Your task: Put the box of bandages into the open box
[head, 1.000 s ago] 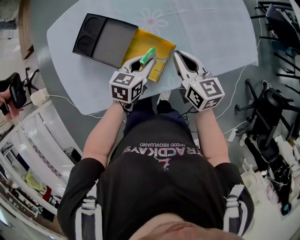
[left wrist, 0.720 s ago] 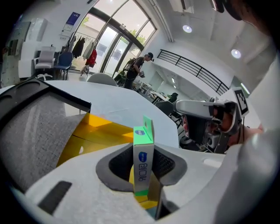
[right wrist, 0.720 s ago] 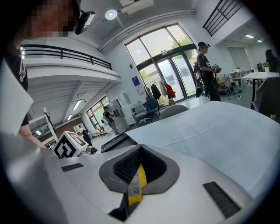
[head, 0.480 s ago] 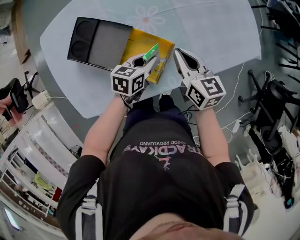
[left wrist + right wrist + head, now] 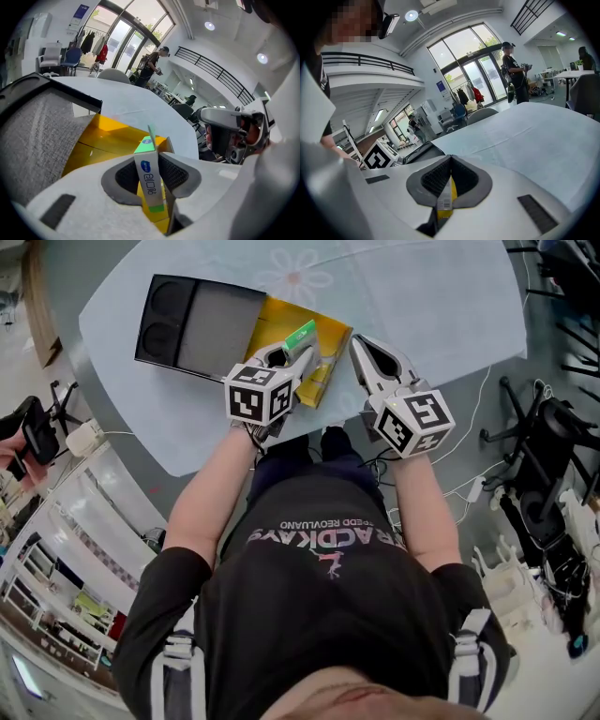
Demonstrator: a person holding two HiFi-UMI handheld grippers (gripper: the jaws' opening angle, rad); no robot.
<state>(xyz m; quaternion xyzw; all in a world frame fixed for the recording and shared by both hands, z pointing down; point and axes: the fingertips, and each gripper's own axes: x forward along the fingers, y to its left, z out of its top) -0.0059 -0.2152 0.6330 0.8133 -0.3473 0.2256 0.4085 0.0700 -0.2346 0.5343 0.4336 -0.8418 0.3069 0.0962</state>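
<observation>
The left gripper [image 5: 292, 356] hangs over the near part of the yellow open box [image 5: 277, 326], with the box of bandages [image 5: 149, 177] standing upright between its jaws. In the left gripper view both ribbed pads touch the narrow carton's sides. The carton's green top end points away from the camera and its white face with a blue logo is turned up. The jaws are just starting to ease apart, though the pads have not left the carton. From the head view the carton pokes out past the fingertips toward 1 o'clock, above the yellow card and clear of the box floor.

The right gripper [image 5: 359, 347] sits at 3 o'clock from the left one, its tips at the yellow box's right edge. Its jaws are pressed together on a thin yellow flap [image 5: 445, 199] with a white barcoded patch. This is probably a flap of that same yellow box, though the right gripper view shows too little of it to be sure.

At 10 o'clock from the left gripper lies a black case [image 5: 172, 321]. It is open and shows a grey insert [image 5: 221, 326] and two round recesses at its far left. Its right side touches or slightly overlaps the yellow box. Both lie on the pale blue table [image 5: 424, 298], which has a faint flower print at 12 o'clock from the grippers.
</observation>
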